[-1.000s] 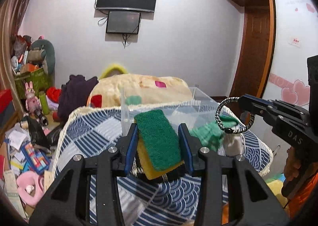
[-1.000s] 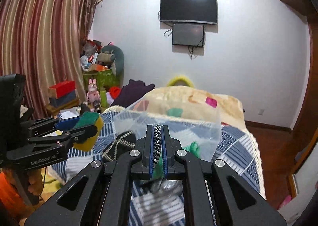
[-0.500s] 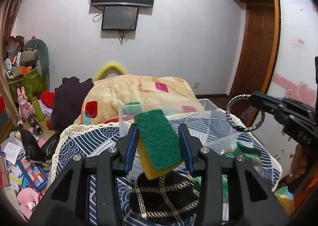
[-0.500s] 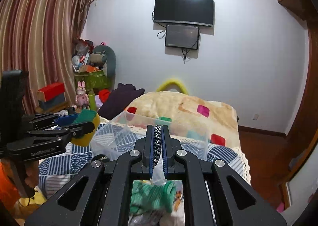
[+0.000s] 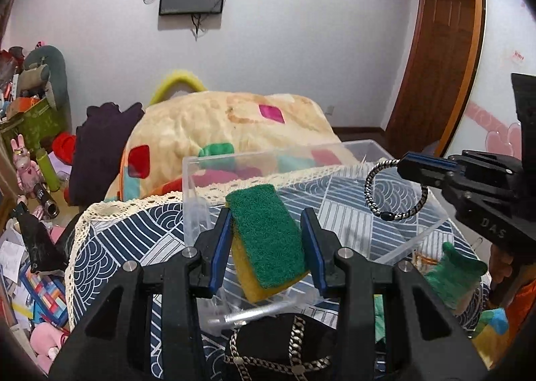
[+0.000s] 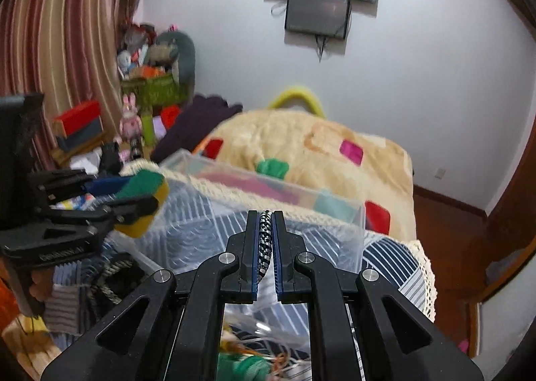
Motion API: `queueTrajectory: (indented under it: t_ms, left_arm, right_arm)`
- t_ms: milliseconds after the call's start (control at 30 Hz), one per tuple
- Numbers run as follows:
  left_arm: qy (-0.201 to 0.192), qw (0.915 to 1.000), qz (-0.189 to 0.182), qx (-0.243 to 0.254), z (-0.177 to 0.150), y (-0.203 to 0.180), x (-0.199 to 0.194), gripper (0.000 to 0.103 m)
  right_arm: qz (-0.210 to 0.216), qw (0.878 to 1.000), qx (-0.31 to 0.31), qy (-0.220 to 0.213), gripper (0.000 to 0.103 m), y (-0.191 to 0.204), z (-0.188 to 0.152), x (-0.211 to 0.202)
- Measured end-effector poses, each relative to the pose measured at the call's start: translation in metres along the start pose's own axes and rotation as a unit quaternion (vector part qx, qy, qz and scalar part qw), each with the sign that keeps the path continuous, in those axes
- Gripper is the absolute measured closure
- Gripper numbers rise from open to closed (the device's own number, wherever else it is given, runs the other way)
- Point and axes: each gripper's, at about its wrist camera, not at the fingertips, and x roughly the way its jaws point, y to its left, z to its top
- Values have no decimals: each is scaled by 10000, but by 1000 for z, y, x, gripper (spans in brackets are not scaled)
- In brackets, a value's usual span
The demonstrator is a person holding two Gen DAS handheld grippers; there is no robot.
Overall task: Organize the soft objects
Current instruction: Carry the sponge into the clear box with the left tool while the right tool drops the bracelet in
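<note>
My left gripper (image 5: 266,223) is shut on a green and yellow sponge (image 5: 268,242) and holds it over the near edge of a clear plastic box (image 5: 335,193). My right gripper (image 6: 265,225) is shut on a black and white braided bracelet (image 6: 265,240), which hangs as a ring (image 5: 395,190) over the box in the left wrist view. The left gripper with the sponge (image 6: 144,193) shows at the left of the right wrist view. The box (image 6: 268,200) stands on a blue patterned cloth (image 5: 134,233).
A black pouch with a chain (image 5: 284,347) and a green woolly item (image 5: 452,273) lie near the box. A cream blanket (image 5: 227,123) is heaped behind. Toys and boxes (image 5: 30,180) clutter the floor at the left. A wooden door (image 5: 432,79) is at the right.
Both grippers have moved forward and over the clear box, still holding the sponge and the bracelet. The box now fills more of both views.
</note>
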Motion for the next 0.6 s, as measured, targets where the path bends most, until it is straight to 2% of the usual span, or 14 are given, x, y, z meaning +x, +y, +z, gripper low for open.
queueTrajectory:
  t_ms: [300,500,600]
  left_arm:
    - [402,9991,-117,-50,0,6,27,62]
    - [448,9990,-80,16,-4,2,25,57]
    - [442,9990,-93,-19,-4,1,21,52]
  right_arm:
    - [85,9971,3,758,97,-18,-7,27]
    - [98,9965,78,822,95,-21,-8,27]
    - [41,9973,94,733,75,-21,-6,24]
